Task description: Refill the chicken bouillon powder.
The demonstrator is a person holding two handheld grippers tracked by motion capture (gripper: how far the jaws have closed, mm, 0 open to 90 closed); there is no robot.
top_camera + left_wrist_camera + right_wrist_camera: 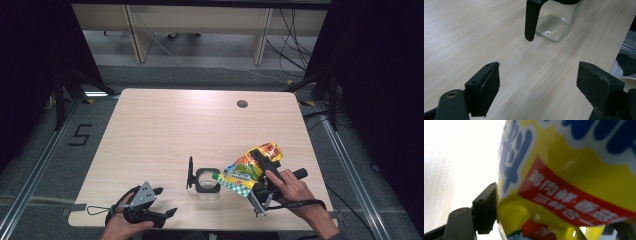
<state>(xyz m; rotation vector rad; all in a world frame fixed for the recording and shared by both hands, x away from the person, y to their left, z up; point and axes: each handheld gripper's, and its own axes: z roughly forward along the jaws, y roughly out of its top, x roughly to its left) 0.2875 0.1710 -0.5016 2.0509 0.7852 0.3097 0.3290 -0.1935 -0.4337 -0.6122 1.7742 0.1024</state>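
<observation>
A yellow printed pouch [248, 169] hangs tilted over the table's front right, its green spout [216, 175] just over the rim of a clear glass jar [207, 182]. My right gripper [265, 161] is shut on the pouch's upper part. In the right gripper view the pouch [574, 177] presses against the left pad [486, 207], and the other pad is hidden behind it. The jar's black lid [190, 172] stands open on its left. My left gripper [167, 201] rests open near the front edge, left of the jar. Its jaws [537, 82] are empty and face the jar [554, 25] and the lid's black tab [531, 20].
The wooden table [165, 130] has a round cable hole [242, 104] at the back right. The far half of the table is bare wood. Beyond the table stand wooden desk legs [132, 30] and loose cables on the floor.
</observation>
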